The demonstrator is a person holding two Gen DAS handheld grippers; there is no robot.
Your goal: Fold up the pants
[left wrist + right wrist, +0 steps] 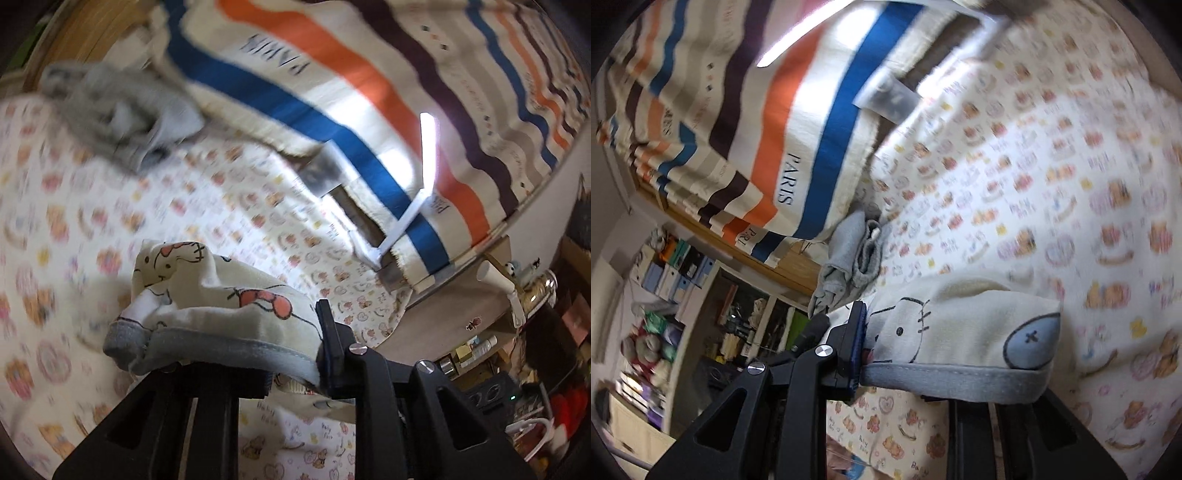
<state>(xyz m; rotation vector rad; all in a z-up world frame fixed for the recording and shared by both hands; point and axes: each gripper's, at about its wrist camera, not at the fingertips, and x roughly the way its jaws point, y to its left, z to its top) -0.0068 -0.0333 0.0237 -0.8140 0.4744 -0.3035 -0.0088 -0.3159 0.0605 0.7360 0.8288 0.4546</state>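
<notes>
Left wrist view: the left gripper (288, 354) has its jaws clamped on the grey waistband of the cartoon-print pants (221, 295), held above the patterned bed sheet (110, 221). The right gripper (886, 354) likewise pinches the waistband, pants (960, 325) draped over it. To fold well, keep both grips level and the band taut, steering clear of the grey garment (118, 110) at far left.

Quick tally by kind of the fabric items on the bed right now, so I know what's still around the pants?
Cartoon-print pants, gray hem clamped by both grippers: 1
Gray crumpled garment: 1
Striped PARIS blanket: 1
Bear-print bedsheet: 1
Total: 4
</notes>
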